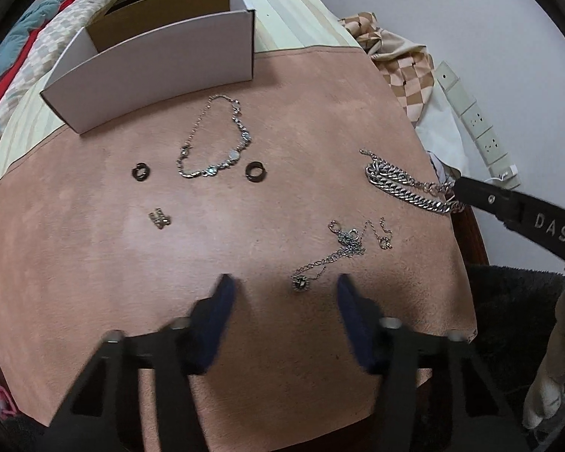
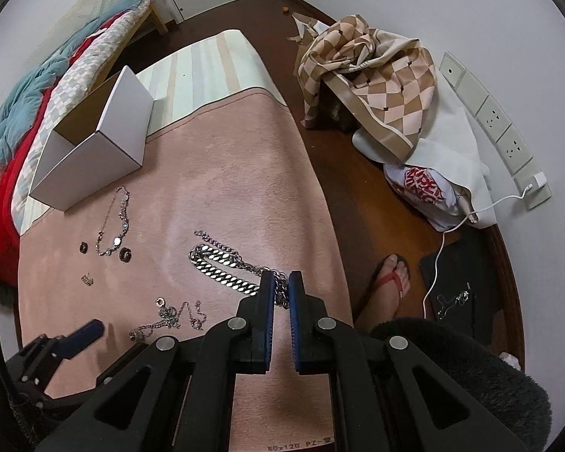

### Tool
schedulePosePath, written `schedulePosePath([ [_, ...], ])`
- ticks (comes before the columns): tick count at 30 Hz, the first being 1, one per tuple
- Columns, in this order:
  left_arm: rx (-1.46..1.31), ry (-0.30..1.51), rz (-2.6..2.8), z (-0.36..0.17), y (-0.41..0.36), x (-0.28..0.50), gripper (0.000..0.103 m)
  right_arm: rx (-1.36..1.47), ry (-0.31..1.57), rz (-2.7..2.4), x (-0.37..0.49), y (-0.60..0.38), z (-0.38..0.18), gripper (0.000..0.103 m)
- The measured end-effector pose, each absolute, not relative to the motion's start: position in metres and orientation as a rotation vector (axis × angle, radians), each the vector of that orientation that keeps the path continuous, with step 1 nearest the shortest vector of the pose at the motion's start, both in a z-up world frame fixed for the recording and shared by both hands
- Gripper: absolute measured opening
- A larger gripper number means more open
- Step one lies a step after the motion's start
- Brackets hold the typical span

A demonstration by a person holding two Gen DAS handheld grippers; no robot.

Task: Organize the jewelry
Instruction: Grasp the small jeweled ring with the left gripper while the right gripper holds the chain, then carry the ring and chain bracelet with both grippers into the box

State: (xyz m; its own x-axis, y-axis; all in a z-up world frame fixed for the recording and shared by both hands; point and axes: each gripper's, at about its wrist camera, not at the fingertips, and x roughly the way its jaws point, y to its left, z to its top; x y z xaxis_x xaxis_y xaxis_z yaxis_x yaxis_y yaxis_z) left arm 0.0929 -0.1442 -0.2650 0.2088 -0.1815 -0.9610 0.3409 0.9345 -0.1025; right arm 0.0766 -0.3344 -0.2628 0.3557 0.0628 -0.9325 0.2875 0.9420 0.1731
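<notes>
Right wrist view: our right gripper (image 2: 281,285) has its jaws clamped on one end of the heavy curb-link steel chain (image 2: 222,263), which trails toward ten o'clock across the pink, suede-like mat (image 2: 226,188). Our left gripper (image 1: 282,286) stands apart; between its blue pads (image 1: 222,297) a thin chain's round pendant (image 1: 300,284) lies, seemingly untouched.

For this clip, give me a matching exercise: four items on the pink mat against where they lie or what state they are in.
Items:
1. white cardboard box
2. thick silver curb chain
3. thin silver pendant necklace
4. silver bracelet with pale stones

States:
A. lies between two dark rings
B. open-topped, at the mat's far edge
C. pinched at one end by the right gripper
D. pendant between the left gripper fingers, untouched

Pairs: 1-B, 2-C, 3-D, 4-A
</notes>
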Motion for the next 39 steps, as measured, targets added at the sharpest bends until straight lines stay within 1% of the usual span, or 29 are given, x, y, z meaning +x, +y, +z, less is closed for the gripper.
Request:
schedulePosePath([
  [2, 0.156, 1.296, -0.37, -0.264, -0.145, 0.093, 0.028, 0.332, 1.202, -0.151, 0.077, -0.335, -0.262, 0.008],
  [4, 0.154, 1.293, -0.373, -0.264, -0.144, 0.094, 0.013, 0.333, 1.199, -0.151, 0.077, -0.334, -0.261, 0.008],
  [6, 0.146, 1.295, -0.379, -0.262, -0.14, 0.094, 0.007, 0.335, 1.194, -0.15, 0.078, -0.334, -0.259, 0.008],
  [14, 0.098, 1.22, -0.369, -0.235, -0.12, 0.098, 0.007, 0.364, 1.168, -0.104, 0.077, -0.329, -0.239, 0.008],
  [22, 0.04, 1.157, -0.323, -0.196, -0.092, 0.11, 0.007, 0.383, 1.114, 0.014, 0.089, -0.307, -0.195, 0.008],
  [32, -0.066, 1.013, -0.326, -0.11, -0.059, 0.146, 0.007, 0.378, 1.007, 0.159, 0.128, -0.273, -0.123, 0.008],
  [36, -0.077, 0.945, -0.329, -0.075, -0.049, 0.17, 0.007, 0.356, 0.951, 0.202, 0.159, -0.257, -0.092, 0.008],
  [39, -0.067, 0.9, -0.319, -0.057, -0.043, 0.194, 0.007, 0.355, 0.936, 0.22, 0.187, -0.249, -0.079, 0.008],
])
